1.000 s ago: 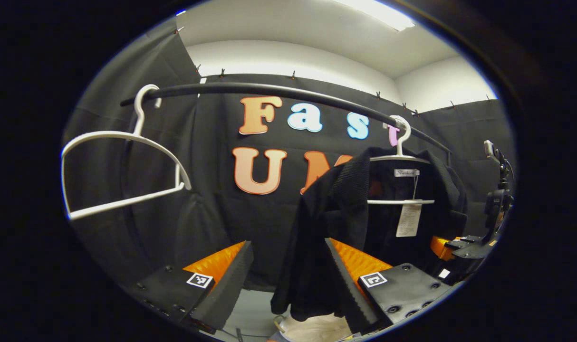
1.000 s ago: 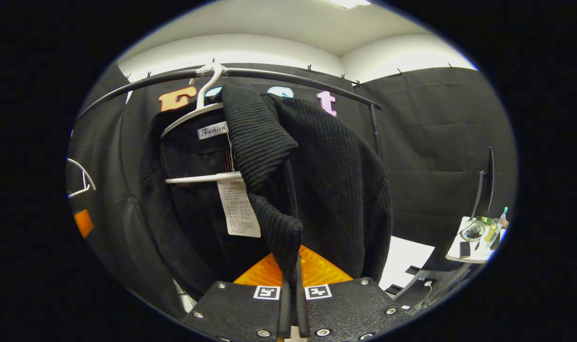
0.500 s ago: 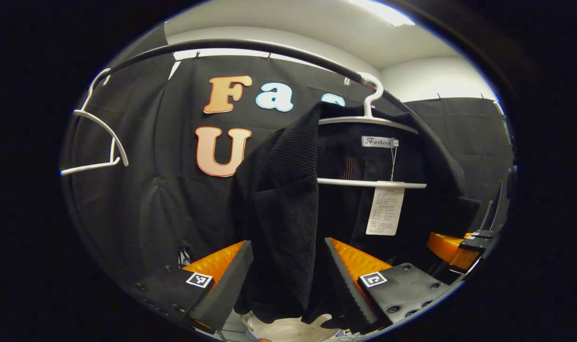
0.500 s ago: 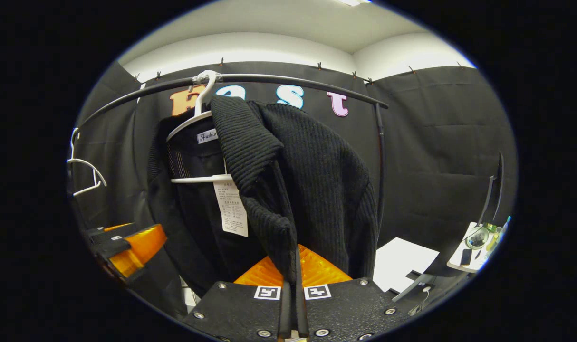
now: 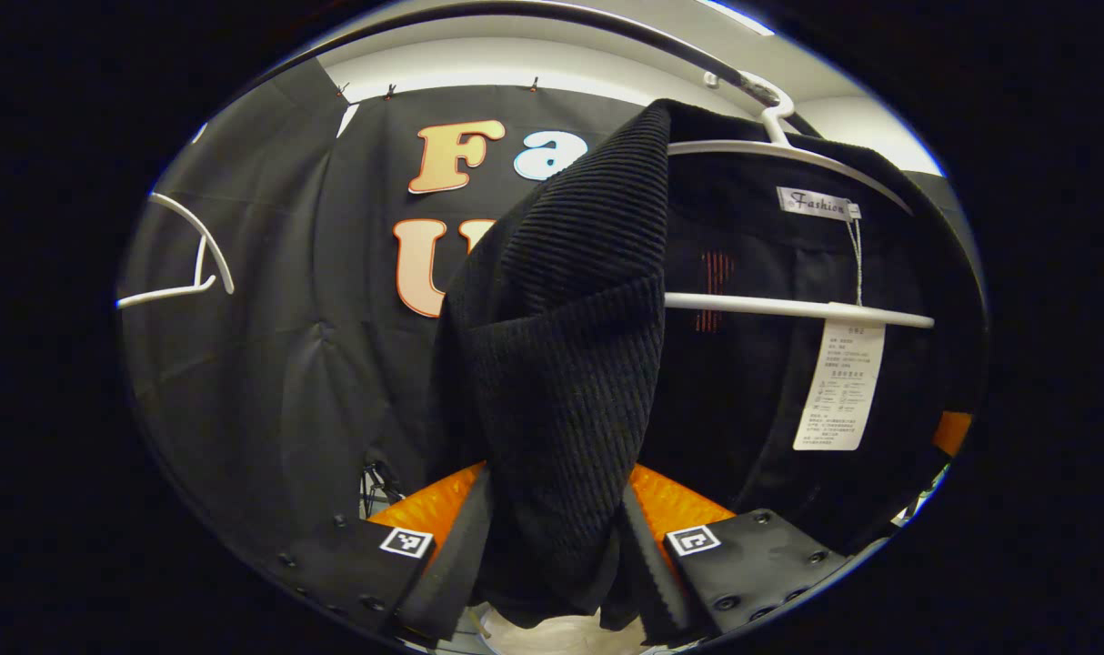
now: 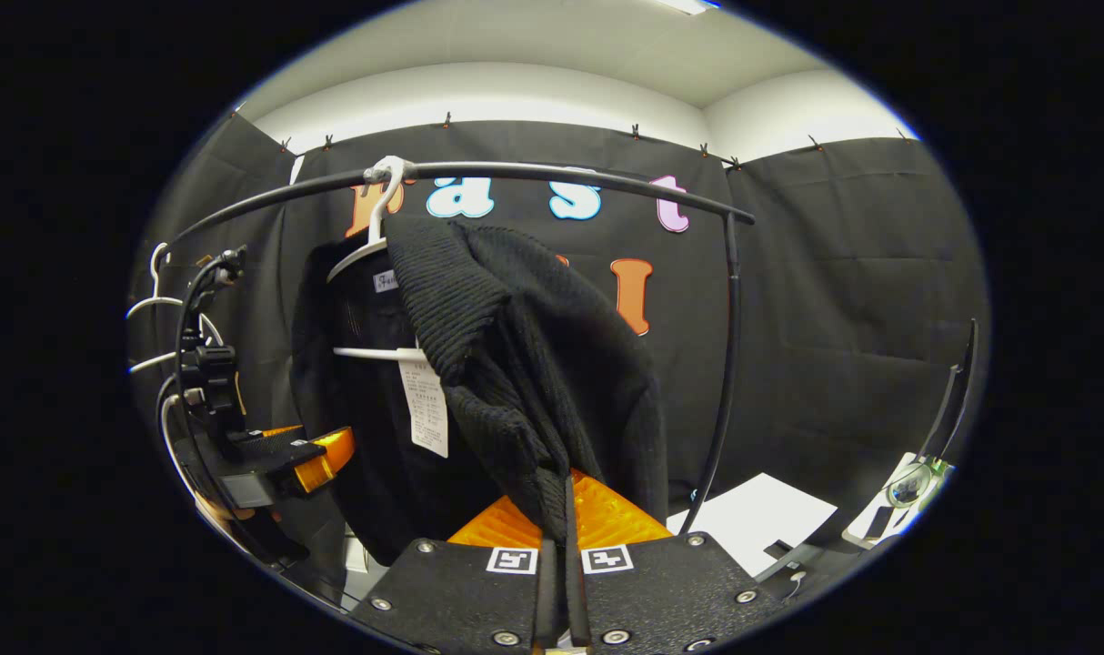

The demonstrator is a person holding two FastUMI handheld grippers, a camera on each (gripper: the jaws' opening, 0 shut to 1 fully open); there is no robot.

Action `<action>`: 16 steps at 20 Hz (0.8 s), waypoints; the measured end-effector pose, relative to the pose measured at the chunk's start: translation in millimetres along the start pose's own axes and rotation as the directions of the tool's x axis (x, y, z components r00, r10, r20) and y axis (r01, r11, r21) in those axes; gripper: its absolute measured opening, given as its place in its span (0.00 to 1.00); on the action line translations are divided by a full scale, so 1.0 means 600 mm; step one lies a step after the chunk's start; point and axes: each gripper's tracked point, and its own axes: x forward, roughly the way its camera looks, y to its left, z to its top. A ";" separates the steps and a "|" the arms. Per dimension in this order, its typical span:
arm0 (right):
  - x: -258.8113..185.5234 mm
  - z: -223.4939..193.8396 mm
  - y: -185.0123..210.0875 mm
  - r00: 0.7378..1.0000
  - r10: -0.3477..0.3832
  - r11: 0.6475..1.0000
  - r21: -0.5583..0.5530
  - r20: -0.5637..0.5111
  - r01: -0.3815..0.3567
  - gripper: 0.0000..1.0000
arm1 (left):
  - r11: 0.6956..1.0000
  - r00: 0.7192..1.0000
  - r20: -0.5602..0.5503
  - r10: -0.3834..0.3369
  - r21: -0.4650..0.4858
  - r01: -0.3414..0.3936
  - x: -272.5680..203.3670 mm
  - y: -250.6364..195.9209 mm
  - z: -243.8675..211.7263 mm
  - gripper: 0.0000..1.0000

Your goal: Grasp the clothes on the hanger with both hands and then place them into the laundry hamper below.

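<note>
Knitted black cardigan [image 6: 516,364], soft and limp, is hung on the hanger [image 5: 788,155]; one front edge is pinched by the right claw [image 6: 559,582], the other is straddled by the unclenched left claw [image 5: 552,564]

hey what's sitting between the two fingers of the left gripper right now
In the left gripper view, a hanging fold of the black knit cardigan lies between the left gripper fingers, which stand apart around it. The cardigan hangs on the white hanger.

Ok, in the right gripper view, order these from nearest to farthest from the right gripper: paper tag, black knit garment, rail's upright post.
1. black knit garment, pinched between the fingers of the right gripper.
2. paper tag, up-left, hanging inside the garment.
3. rail's upright post, right, behind the garment.
</note>
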 end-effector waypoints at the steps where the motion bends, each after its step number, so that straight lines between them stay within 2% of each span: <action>1: -0.003 0.007 -0.007 1.000 0.009 1.000 0.003 0.001 -0.009 0.03 | 1.000 1.000 0.002 0.015 0.004 -0.015 -0.001 0.008 0.003 0.67; 3: -0.007 0.024 -0.028 1.000 0.017 1.000 0.004 0.008 -0.018 0.03 | 1.000 1.000 -0.005 0.024 0.014 -0.024 -0.008 0.016 0.011 0.51; 5: -0.011 0.045 -0.050 1.000 0.017 1.000 -0.002 0.026 -0.017 0.03 | 0.999 0.999 0.011 0.035 0.004 -0.035 -0.016 0.029 0.033 0.52; 6: -0.012 0.056 -0.059 0.999 0.017 1.000 -0.003 0.035 -0.017 0.03 | 0.997 0.997 0.022 0.074 0.006 -0.074 -0.020 0.047 0.044 0.33; 7: -0.014 0.067 -0.068 0.999 0.017 1.000 -0.004 0.047 -0.017 0.03 | 0.997 0.997 0.013 0.079 0.015 -0.079 -0.025 0.054 0.047 0.14; 8: -0.015 0.082 -0.077 0.998 0.017 1.000 -0.005 0.058 -0.017 0.02 | 0.995 0.996 0.006 0.093 0.020 -0.093 -0.033 0.063 0.049 0.14; 10: -0.016 0.110 -0.094 0.996 0.019 1.000 -0.013 0.083 -0.018 0.02 | 0.993 0.994 0.017 0.110 0.044 -0.111 -0.045 0.076 0.063 0.08; 16: 0.001 0.209 -0.142 0.983 0.042 0.998 -0.057 0.177 -0.033 0.02 | 0.989 0.990 0.052 0.134 0.048 -0.136 -0.077 0.112 0.112 0.09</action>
